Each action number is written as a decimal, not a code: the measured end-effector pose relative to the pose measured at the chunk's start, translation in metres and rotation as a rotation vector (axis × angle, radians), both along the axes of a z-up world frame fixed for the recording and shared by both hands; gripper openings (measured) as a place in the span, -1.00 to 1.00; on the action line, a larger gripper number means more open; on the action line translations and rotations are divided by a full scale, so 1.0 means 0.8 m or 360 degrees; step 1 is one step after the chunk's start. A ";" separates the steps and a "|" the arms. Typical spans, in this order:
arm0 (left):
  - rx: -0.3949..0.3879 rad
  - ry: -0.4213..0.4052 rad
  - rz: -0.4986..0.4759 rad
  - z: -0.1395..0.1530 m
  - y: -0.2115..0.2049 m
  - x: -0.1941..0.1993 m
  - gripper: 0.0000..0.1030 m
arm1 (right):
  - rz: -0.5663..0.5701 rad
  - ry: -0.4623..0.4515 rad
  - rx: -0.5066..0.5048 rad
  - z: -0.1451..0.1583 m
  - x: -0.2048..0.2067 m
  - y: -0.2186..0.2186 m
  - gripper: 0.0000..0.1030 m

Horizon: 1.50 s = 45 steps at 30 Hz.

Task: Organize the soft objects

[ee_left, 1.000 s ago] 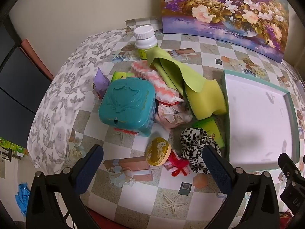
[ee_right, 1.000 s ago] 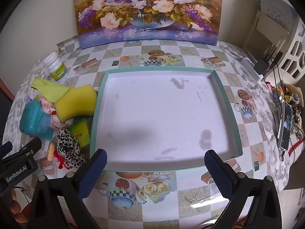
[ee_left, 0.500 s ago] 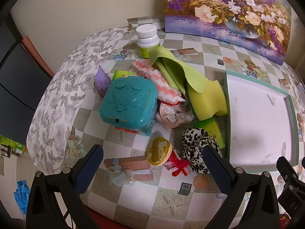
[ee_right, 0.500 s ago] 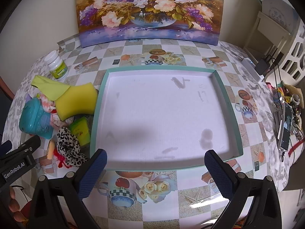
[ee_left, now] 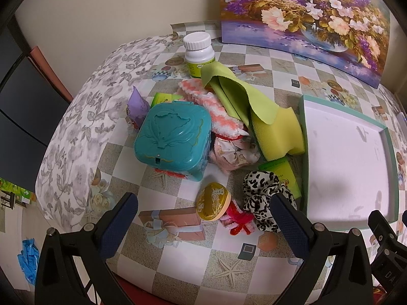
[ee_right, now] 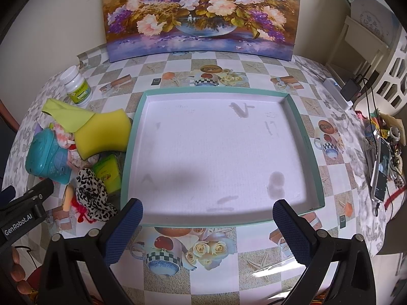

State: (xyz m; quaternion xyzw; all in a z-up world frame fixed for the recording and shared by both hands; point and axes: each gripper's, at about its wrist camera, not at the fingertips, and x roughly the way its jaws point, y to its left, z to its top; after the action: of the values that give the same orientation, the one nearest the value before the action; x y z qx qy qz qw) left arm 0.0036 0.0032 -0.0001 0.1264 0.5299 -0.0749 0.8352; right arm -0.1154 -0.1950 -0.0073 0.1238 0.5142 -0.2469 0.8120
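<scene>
A pile of objects lies left of a teal-rimmed white tray (ee_left: 305, 137) (ee_right: 132, 137). The soft ones are a yellow sponge (ee_left: 277, 134) (ee_right: 101, 134), a green cloth (ee_left: 241, 96) (ee_right: 68, 113), a pink-and-white fuzzy cloth (ee_left: 218, 117), a crumpled pink cloth (ee_left: 231, 155), a leopard scrunchie (ee_left: 262, 190) (ee_right: 91, 193) and a red fuzzy item (ee_left: 237, 218). My left gripper (ee_left: 203, 223) is open and empty, just short of the scrunchie. My right gripper (ee_right: 207, 228) is open and empty over the tray's near edge.
A teal plastic box (ee_left: 173, 137) (ee_right: 45, 155), a white pill bottle (ee_left: 198, 50) (ee_right: 76, 86), a gold round tin (ee_left: 213, 200), a green box (ee_left: 279, 175) (ee_right: 106, 172) and a purple packet (ee_left: 137, 104) sit in the pile. A flower painting (ee_right: 201, 12) leans at the back. Cables and clutter (ee_right: 381, 152) lie far right.
The left gripper has shifted slightly left and forward, so the pile sits a little more to the right in its view. The right gripper has barely moved. Both stay open.
</scene>
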 end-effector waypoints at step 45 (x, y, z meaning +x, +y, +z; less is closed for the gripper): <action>-0.0007 -0.0001 0.0001 0.000 0.002 0.000 1.00 | 0.0017 0.0020 0.0002 -0.004 0.003 0.005 1.00</action>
State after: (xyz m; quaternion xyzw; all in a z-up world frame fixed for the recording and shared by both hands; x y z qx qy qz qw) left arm 0.0035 0.0048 -0.0001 0.1245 0.5296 -0.0757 0.8356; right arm -0.1127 -0.1909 -0.0105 0.1199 0.5201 -0.2430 0.8100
